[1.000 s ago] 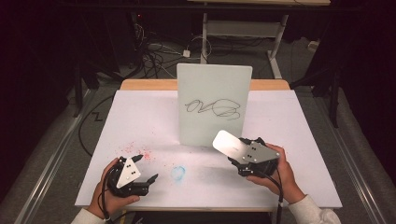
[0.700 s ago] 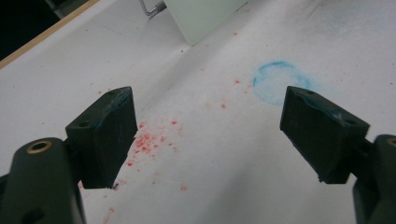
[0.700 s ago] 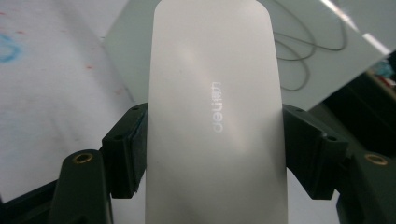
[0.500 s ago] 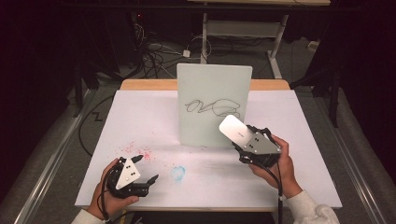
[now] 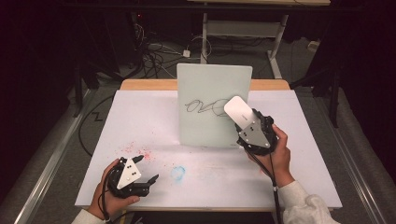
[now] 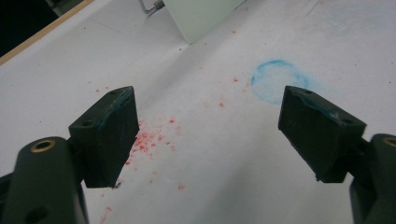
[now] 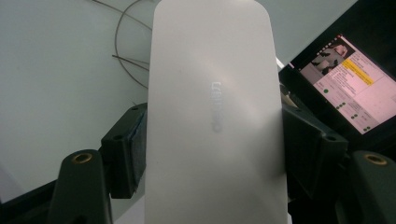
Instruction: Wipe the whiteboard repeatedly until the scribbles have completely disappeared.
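You held the eraser pinched in your right tool against the upright board, its scribble mostly unwiped; your left tool rested spread on the worktop, idle.

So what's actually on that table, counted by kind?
Whiteboards standing upright, scribbled on: 1
White erasers, held in the right tongs: 1
Tongs: 2, the left tongs open
Colour smudges on the table: 2, red and blue
Total: 6
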Demonstrator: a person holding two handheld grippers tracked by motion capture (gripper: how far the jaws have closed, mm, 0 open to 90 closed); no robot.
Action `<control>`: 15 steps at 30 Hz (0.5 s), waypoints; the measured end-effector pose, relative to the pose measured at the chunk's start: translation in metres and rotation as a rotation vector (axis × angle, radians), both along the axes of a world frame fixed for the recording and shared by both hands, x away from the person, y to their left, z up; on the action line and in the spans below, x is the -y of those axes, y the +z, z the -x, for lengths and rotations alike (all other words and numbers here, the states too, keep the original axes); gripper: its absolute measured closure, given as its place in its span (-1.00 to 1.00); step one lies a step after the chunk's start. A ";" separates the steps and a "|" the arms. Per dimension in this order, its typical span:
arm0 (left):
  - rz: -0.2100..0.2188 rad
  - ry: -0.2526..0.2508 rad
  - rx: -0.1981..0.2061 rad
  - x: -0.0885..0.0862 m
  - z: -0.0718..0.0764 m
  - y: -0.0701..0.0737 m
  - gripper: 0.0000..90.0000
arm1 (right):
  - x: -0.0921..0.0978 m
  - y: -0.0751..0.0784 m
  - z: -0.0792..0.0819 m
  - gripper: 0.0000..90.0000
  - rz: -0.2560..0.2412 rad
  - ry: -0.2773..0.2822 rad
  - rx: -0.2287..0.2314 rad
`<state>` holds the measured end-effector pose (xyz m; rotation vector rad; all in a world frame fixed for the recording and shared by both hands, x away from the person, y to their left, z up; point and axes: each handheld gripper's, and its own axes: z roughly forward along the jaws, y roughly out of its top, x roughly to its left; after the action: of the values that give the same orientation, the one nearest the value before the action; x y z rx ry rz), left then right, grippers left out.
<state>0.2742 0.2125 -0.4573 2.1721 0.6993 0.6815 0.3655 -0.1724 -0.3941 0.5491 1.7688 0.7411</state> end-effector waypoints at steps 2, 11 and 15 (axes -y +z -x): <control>-0.002 0.001 0.000 0.000 0.000 0.000 -0.57 | -0.006 -0.006 -0.004 -0.31 0.010 -0.005 0.011; -0.006 0.006 0.006 -0.001 0.000 0.000 -0.57 | -0.013 -0.028 -0.010 -0.31 0.003 0.009 -0.021; -0.022 0.006 0.007 0.001 0.000 0.000 -0.57 | -0.019 -0.038 -0.008 -0.31 0.012 0.025 -0.022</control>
<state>0.2741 0.2118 -0.4577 2.1874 0.6978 0.7030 0.3735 -0.1537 -0.4325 0.5300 1.8022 0.7435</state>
